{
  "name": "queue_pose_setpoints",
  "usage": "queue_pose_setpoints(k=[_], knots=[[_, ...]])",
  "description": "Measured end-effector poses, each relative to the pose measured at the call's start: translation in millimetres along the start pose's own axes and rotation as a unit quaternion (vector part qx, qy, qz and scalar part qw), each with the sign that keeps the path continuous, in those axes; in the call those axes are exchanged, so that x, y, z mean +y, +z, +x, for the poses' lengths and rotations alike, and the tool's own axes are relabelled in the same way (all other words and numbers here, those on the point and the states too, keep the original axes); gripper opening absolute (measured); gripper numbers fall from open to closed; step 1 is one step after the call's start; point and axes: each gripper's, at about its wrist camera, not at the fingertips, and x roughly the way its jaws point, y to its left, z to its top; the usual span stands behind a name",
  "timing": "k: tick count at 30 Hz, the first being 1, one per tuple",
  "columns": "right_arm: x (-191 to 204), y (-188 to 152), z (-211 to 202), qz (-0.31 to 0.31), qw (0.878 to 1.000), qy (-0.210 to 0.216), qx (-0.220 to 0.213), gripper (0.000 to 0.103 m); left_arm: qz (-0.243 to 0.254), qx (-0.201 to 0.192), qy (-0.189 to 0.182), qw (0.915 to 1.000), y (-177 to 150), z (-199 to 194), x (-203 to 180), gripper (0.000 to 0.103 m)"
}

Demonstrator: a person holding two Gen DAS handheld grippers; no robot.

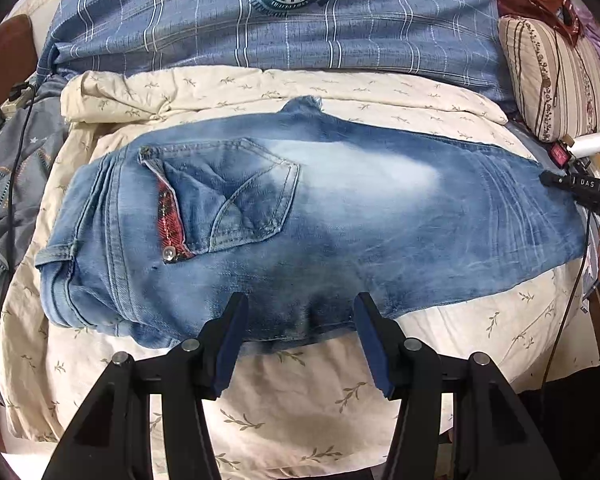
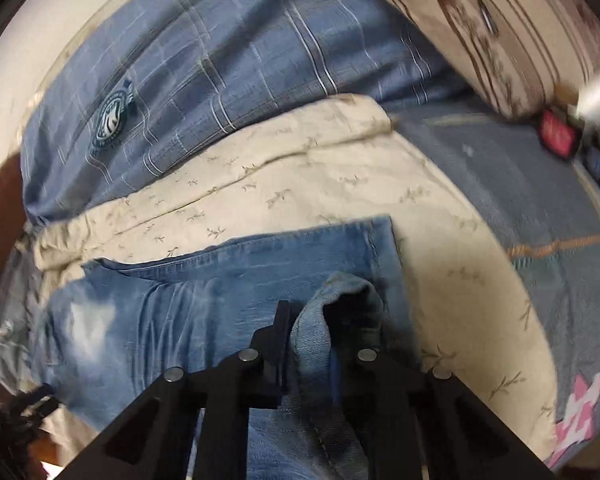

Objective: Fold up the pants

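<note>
Faded blue jeans (image 1: 320, 220) lie across a cream leaf-print sheet (image 1: 300, 412), waistband at the left, back pocket (image 1: 236, 196) with red plaid lining facing up. My left gripper (image 1: 300, 320) is open and empty, its fingertips over the jeans' near edge. My right gripper (image 2: 316, 320) is shut on a bunched fold of the jeans' leg (image 2: 332, 320), lifted over the flat leg (image 2: 220, 300). The right gripper's black body (image 1: 580, 192) also shows at the far right of the left wrist view.
A blue plaid quilt (image 1: 280, 20) lies bunched behind the jeans. A striped pillow (image 1: 552, 80) sits at the back right, with small items (image 1: 580, 148) beside it. A grey-blue cover (image 2: 540, 220) lies to the right. A cable (image 1: 16, 152) runs at the left.
</note>
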Motion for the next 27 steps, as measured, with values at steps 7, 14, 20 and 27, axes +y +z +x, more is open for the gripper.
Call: queue_pose_setpoints(k=[7,14,20,27], knots=[[-4.7,21.8,-24.1,0.005,0.996,-0.033,-0.088,0.015,-0.016,0.002,0.01,0.9998,3.2,3.5,11.7,0.056],[-29.1,21.1,28.8,0.009,0.996,-0.08,-0.025,0.019,-0.028,0.004,0.007,0.9996,4.3,4.0,17.1,0.056],[-72.4,20.5,-19.2,0.13,0.985,-0.082,-0.082,0.023,-0.041,-0.005,0.014,0.999,6.0,-5.0,29.5,0.056],[-32.2,2.6,-49.0,0.051,0.993,-0.033,-0.1,0.024,-0.043,0.013,0.041,0.9982,1.5,11.2,41.2,0.056]])
